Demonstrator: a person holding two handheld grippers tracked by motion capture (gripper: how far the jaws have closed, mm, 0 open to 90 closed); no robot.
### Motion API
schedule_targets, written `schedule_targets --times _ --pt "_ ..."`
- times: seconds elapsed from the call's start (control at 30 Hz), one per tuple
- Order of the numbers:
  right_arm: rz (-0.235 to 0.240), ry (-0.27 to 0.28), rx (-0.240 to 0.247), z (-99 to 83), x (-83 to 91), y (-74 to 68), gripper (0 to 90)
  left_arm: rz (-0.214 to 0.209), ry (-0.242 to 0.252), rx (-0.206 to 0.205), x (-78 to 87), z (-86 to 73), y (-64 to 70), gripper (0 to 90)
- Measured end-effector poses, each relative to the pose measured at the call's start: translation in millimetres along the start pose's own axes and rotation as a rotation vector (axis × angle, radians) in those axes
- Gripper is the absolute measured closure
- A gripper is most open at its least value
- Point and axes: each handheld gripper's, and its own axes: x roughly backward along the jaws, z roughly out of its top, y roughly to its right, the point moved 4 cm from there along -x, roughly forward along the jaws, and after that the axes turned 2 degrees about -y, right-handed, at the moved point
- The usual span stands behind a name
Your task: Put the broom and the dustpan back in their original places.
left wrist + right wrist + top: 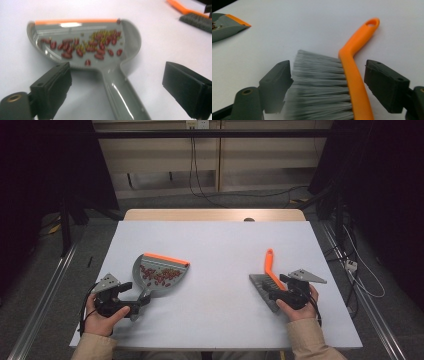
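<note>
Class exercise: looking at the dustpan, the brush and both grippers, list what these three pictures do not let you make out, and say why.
1. Dustpan handle end: cut off by the bottom edge of the left gripper view.
2. Brush lower bristles: cut off by the bottom edge of the right gripper view; in the high view the right gripper covers part of it.
3. Yellowish bits among the red beans: too small and blurred to identify.

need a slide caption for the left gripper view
Open left gripper straddling the handle of a grey plastic dustpan with orange lip, holding red beans.
</note>
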Motion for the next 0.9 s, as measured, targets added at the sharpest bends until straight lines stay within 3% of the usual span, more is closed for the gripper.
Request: schedule_targets --times 0.07,0.1,0.2,0.23,0.33,0.4,0.5,0.57,0.67,0.73,0.8,0.9 --pt "0.002 0.025 0.045 3.2 6.6 -0.5 15.4 -0.022 0.025 -0.025 0.7 2.8 0.0 6.9" --pt "0.033 0.03 0.061 4.1 9.3 -1.3 13.5 -0.03 0.043 -0.028 1.1 4.1 0.4 6.8" --pt "0.057 0.041 0.137 2.7 19.1 -0.7 10.7 -0.05 0.083 -0.058 3.8 7.6 0.2 6.8" --pt "0.059 0.041 0.151 1.7 21.9 0.7 8.6 -0.055 0.093 -0.052 4.3 8.2 0.0 6.6" --pt "0.064 0.02 0.156 -6.3 30.2 6.6 7.1 -0.054 0.124 -0.065 7.1 9.6 -2.2 6.6" --pt "0.059 0.014 0.148 -11.9 36.0 10.4 5.3 -0.069 0.134 -0.05 7.4 9.5 -3.0 6.5" --pt "0.05 0.022 0.153 -16.3 43.8 13.2 4.6 -0.081 0.157 -0.055 8.7 9.5 -5.1 6.5" --pt "0.052 0.036 0.131 -17.8 47.2 13.0 4.9 -0.078 0.151 -0.052 8.8 8.9 -6.3 6.4" --pt "0.063 0.045 0.118 -18.9 46.4 10.5 5.0 -0.092 0.154 -0.055 8.4 9.0 -6.3 6.4" --pt "0.065 0.022 0.128 -20.2 42.9 8.0 5.1 -0.085 0.157 -0.07 8.4 8.9 -6.8 6.5" --pt "0.057 0.04 0.146 -18.2 42.5 6.5 6.0 -0.096 0.165 -0.066 8.8 9.2 -6.9 6.5" --pt "0.057 0.043 0.133 -17.9 42.5 8.2 6.0 -0.094 0.169 -0.067 8.8 9.6 -7.6 6.5"
